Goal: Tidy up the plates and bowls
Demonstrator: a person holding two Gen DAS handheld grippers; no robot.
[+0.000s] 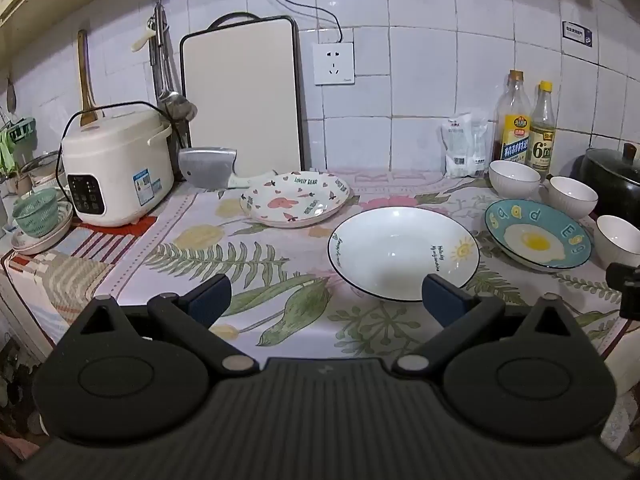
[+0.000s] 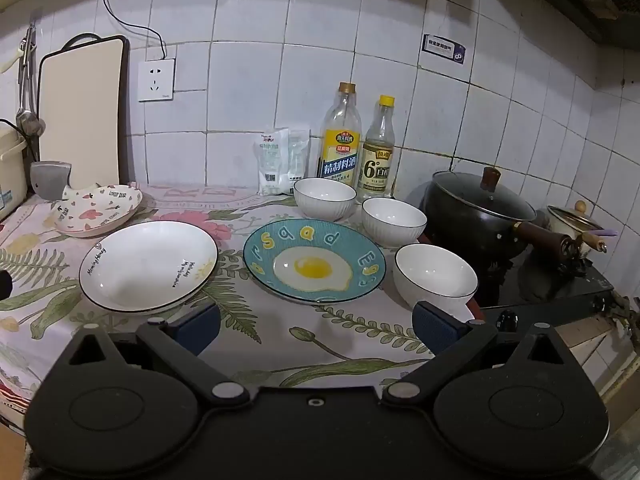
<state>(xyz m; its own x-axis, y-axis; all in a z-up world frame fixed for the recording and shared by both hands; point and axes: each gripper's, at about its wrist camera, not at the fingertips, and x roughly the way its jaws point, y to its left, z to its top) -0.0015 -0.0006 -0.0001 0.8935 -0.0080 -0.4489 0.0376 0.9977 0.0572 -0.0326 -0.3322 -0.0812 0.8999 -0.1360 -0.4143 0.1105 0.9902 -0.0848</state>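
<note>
Both grippers, left gripper (image 1: pixel 326 300) and right gripper (image 2: pixel 316 326), gape empty just short of the plates (image 2: pixel 314 266)

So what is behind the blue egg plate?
Two white bowls stand behind the blue egg plate, then two bottles at the wall. The bowls hide the bottle bases.

White tiled wall (image 2: pixel 280 80) with a socket (image 1: pixel 334 63) backs a floral-clothed counter (image 1: pixel 260 280), seemingly dimly lit.
</note>
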